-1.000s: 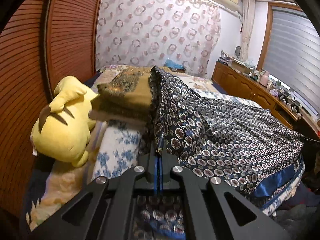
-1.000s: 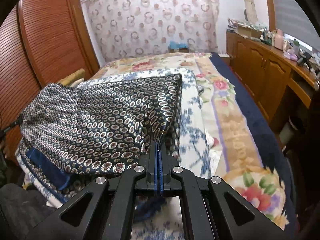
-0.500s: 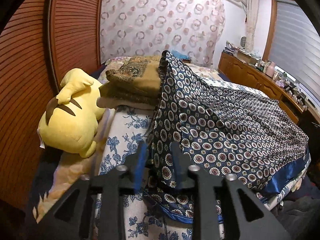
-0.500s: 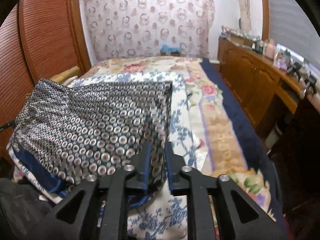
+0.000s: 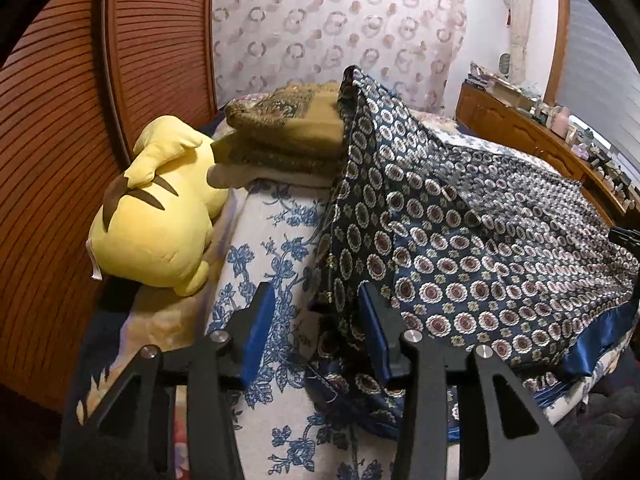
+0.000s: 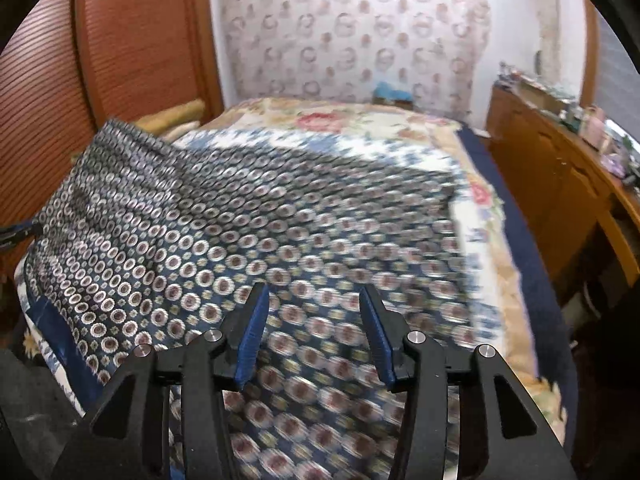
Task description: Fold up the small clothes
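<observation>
From the left wrist, the left hand-held gripper (image 5: pixel 316 320) has its jaws wide apart and nothing clamped between them. A fold of the dark blue patterned garment (image 5: pixel 460 232) hangs down in the gap, close against the right finger. The garment spreads over the bed (image 5: pixel 272 248), on its blue-flowered white cover, and one corner stands up in a peak against a folded brown blanket (image 5: pixel 288 136). A yellow plush toy (image 5: pixel 156 220) lies at the bed's left edge, beside a slatted wooden door (image 5: pixel 60 128). A wooden cabinet (image 5: pixel 516 128) with clutter on top runs along the right wall.

From the right wrist, the right hand-held gripper (image 6: pixel 312 320) also has its jaws spread and holds nothing. It hovers over the garment (image 6: pixel 248 232), which lies across the bed (image 6: pixel 480 264) below and is blurred nearest the camera. A ring-patterned curtain (image 6: pixel 352 36) hangs behind the bed.
</observation>
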Demonstrator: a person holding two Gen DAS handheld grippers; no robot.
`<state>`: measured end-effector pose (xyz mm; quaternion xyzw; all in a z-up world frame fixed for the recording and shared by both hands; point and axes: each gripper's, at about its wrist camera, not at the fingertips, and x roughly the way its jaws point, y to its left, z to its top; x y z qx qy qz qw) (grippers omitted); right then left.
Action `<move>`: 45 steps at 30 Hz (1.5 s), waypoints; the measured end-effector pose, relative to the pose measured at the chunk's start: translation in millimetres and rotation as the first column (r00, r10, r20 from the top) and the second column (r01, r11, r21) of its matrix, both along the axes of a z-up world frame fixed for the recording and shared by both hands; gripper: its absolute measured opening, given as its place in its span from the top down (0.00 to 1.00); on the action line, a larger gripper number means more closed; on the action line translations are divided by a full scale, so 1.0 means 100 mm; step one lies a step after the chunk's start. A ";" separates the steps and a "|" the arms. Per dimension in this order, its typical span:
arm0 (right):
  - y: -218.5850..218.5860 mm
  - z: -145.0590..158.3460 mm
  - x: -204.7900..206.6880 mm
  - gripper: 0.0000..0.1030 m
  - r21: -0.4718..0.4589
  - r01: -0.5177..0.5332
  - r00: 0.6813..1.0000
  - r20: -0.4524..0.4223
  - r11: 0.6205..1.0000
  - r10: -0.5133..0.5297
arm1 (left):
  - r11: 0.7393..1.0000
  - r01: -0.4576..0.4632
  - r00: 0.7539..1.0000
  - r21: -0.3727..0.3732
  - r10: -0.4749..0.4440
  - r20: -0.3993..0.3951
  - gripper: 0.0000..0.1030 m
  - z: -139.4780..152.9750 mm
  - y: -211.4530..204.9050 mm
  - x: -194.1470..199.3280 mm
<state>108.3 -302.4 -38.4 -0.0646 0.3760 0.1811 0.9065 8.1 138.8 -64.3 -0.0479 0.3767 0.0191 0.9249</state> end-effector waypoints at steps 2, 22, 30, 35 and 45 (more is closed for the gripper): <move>0.10 -0.05 0.03 0.54 -0.006 -0.022 1.000 -0.012 1.000 0.022 | 1.000 -0.004 1.000 -0.004 0.004 -0.004 0.59 -0.01 0.01 0.00; 0.28 -0.26 -0.04 0.50 -0.069 -0.084 0.995 -0.051 0.994 0.081 | 1.000 0.004 1.000 -0.009 -0.004 -0.029 0.59 -0.14 -0.11 -0.14; 0.30 -0.28 -0.03 0.42 -0.064 -0.097 0.994 -0.056 0.993 0.093 | 0.996 0.013 1.000 -0.083 -0.014 -0.012 0.59 -0.14 -0.10 -0.11; 0.30 -0.28 -0.03 0.42 -0.065 -0.096 0.994 -0.056 0.993 0.093 | 0.997 0.020 1.000 -0.074 -0.020 -0.003 0.66 -0.14 -0.16 -0.05; 0.34 -0.30 -0.02 0.39 -0.066 -0.105 0.993 -0.056 0.992 0.102 | 0.992 0.057 0.998 -0.115 -0.054 0.030 0.98 -0.11 -0.20 -0.04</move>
